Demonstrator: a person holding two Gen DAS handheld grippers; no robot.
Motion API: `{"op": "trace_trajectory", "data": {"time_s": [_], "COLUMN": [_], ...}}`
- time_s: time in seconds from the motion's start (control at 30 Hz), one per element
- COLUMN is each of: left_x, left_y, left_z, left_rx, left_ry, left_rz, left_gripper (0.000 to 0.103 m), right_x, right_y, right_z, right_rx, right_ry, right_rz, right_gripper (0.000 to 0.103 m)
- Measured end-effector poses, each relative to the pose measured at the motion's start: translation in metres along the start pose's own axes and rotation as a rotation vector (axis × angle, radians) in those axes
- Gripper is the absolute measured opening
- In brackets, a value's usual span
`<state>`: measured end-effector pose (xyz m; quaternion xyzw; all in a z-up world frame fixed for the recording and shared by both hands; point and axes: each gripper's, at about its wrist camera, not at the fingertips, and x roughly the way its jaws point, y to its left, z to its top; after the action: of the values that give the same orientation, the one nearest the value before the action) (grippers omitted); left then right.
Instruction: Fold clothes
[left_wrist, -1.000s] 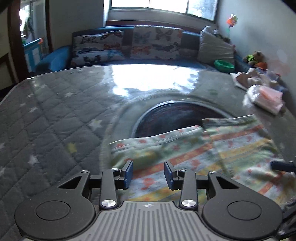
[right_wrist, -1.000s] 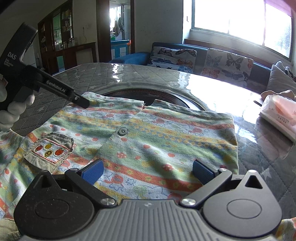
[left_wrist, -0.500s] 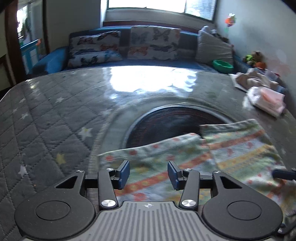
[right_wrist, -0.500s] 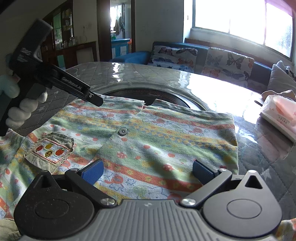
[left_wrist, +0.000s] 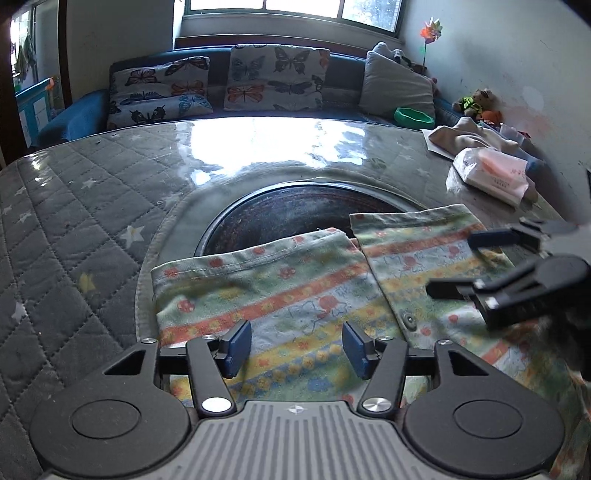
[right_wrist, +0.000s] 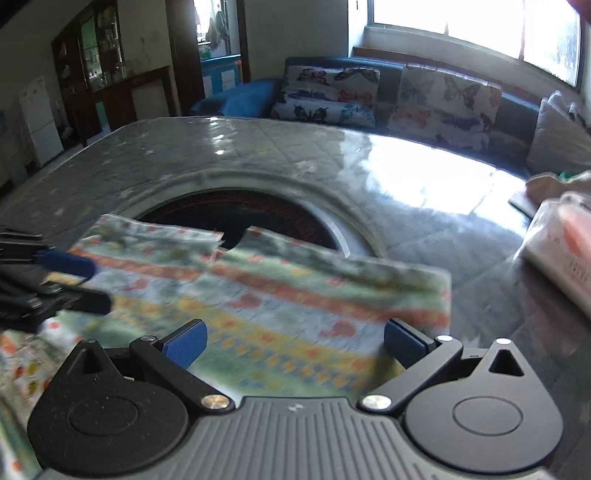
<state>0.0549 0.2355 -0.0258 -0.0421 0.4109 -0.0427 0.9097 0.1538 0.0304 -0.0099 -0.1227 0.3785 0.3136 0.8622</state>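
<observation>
A child's garment (left_wrist: 295, 295) with green, orange and yellow striped print lies flat on the table, two hemmed panels pointing away and a snap button (left_wrist: 408, 319) between them. My left gripper (left_wrist: 296, 347) hovers over its left panel; the jaws are opening, with cloth below them but nothing pinched. My right gripper (right_wrist: 295, 345) stands wide open over the right panel of the garment (right_wrist: 280, 295), its right finger near the cloth's right edge. Each gripper shows in the other's view: the right gripper (left_wrist: 448, 262), the left gripper (right_wrist: 98, 284).
The table (left_wrist: 74, 221) has a grey quilted star cover under glass, with a dark round disc (left_wrist: 288, 214) beyond the garment. A pack of tissues (left_wrist: 491, 175) and folded cloth (left_wrist: 472, 136) sit at the far right. A sofa with butterfly cushions (left_wrist: 273, 77) stands behind.
The left gripper's jaws have spread wider and it has drawn back a little over the left panel. The right gripper has slid rightward towards the garment's right edge; its view is blurred.
</observation>
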Motion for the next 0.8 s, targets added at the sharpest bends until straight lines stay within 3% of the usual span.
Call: {"op": "trace_trajectory", "data": {"time_s": [0.3,0.4,0.6,0.7,0.8], "left_x": [-0.006,-0.017,-0.039,-0.054,-0.069], "left_y": [0.004,0.001,-0.010,-0.008,0.001], "left_z": [-0.001,-0.010,-0.041,-0.053,-0.063], "left_rx": [-0.008,-0.002,0.047,0.043,-0.002], "left_ry": [-0.006,-0.012,-0.012,-0.023,-0.033], "left_rz": [0.002,-0.015,-0.006,0.013,0.020], "left_gripper": [0.061,0.061,0.061,0.061,0.061], "right_x": [-0.001,-0.017,-0.035,-0.051,-0.064], "right_y": [-0.011,0.007,0.037,0.031,0.021], "right_z": [0.013,0.002,-0.038,-0.045,-0.046], "right_rx": [0.000,-0.080,-0.204,-0.142,-0.063], "right_ry": [-0.004,0.015,0.035,0.011,-0.005], "right_rz": [0.005,0.044,0.018,0.024,0.088], "right_gripper": [0.103,0.103,0.103,0.103,0.103]}}
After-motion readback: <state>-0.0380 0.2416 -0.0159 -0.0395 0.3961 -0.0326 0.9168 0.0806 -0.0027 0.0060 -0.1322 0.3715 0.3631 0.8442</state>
